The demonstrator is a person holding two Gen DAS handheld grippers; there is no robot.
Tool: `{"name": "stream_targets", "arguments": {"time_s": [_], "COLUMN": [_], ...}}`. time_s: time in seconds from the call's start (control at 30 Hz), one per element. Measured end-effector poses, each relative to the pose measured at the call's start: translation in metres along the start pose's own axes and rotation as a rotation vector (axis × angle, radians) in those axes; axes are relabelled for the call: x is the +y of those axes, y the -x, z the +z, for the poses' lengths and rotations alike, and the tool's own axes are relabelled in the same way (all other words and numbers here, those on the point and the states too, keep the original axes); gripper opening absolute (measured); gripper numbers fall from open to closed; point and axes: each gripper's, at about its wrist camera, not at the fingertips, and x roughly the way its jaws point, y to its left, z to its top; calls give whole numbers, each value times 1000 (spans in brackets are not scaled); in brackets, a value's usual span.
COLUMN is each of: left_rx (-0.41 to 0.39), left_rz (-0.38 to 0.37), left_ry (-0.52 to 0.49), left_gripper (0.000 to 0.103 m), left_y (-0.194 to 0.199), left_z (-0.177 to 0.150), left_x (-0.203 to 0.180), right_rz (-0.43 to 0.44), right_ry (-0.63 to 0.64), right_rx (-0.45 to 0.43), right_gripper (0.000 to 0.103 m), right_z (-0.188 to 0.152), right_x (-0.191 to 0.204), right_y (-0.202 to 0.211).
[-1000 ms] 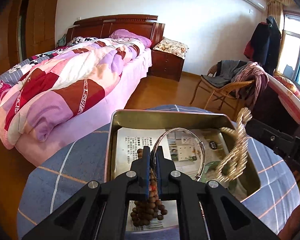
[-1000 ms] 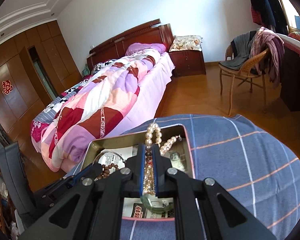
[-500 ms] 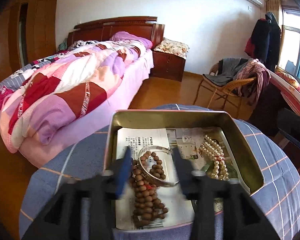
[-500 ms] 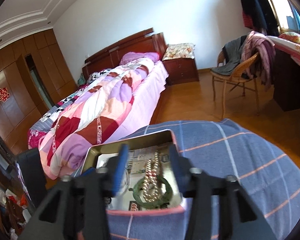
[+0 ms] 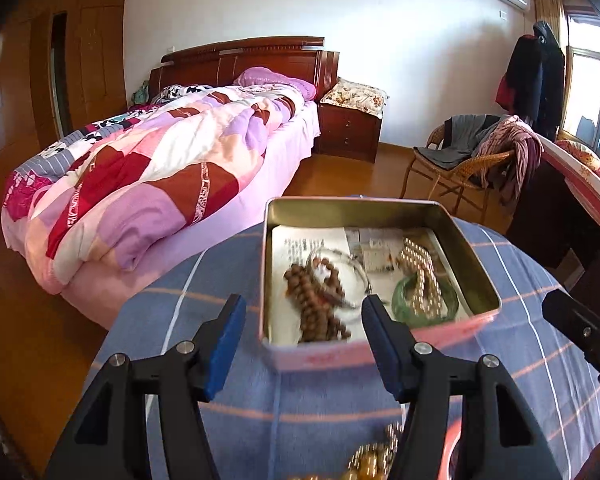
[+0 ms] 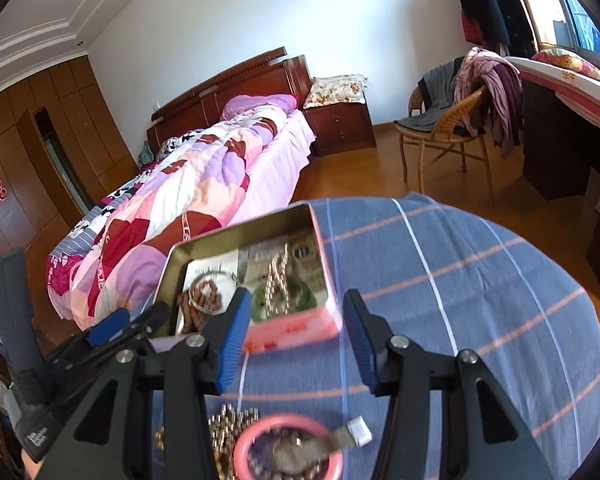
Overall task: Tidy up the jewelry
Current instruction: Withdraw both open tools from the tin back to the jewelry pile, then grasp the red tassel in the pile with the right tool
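Observation:
A pink tin (image 5: 380, 354) (image 6: 296, 330) stands open on the blue checked cloth. In it lie brown wooden beads (image 5: 316, 306) (image 6: 198, 304), a silver bangle (image 5: 346, 270), a pearl necklace (image 5: 420, 276) (image 6: 278, 280) and a green bangle (image 5: 428, 304) (image 6: 296, 300). My left gripper (image 5: 304, 344) is open and empty, just short of the tin's near wall. My right gripper (image 6: 292, 344) is open and empty, also at the near wall. Close below the grippers on the cloth lie a pink bangle (image 6: 288, 450), a gold bead chain (image 6: 230, 426) (image 5: 374, 456) and a small silver piece (image 6: 350, 434).
The blue checked cloth (image 6: 460, 300) covers a round table. Behind it stand a bed with a patchwork quilt (image 5: 148, 168), a nightstand (image 5: 350, 132), a wicker chair with clothes (image 5: 472, 160) and a dark desk (image 6: 560, 152) at the right.
Both grippers opened, dropping the silver bangle and the pearl necklace into the tin, then drew back toward the near wall. More jewelry near the table's front edge came into view.

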Motion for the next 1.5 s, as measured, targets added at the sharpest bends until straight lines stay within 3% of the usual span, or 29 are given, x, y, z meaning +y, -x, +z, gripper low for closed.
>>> {"name": "stream_targets", "arguments": {"time_s": [0.63, 1.0, 1.27, 1.5], "left_rx": [31, 124, 170, 173], "left_rz": [4, 26, -6, -56], "left_ry": [-29, -23, 33, -22], "left_gripper": [61, 61, 61, 61], "left_y": [53, 62, 60, 62], "left_z": [-52, -105, -118, -120], "left_x": [1, 20, 31, 15], "right_rz": [-32, -53, -46, 11], "right_ry": [-12, -47, -37, -6], "right_rx": [33, 108, 144, 175], "right_gripper": [52, 52, 52, 52], "right_z": [-47, -81, -93, -96], "right_x": [-17, -39, -38, -27], "right_y": [44, 50, 49, 48]}}
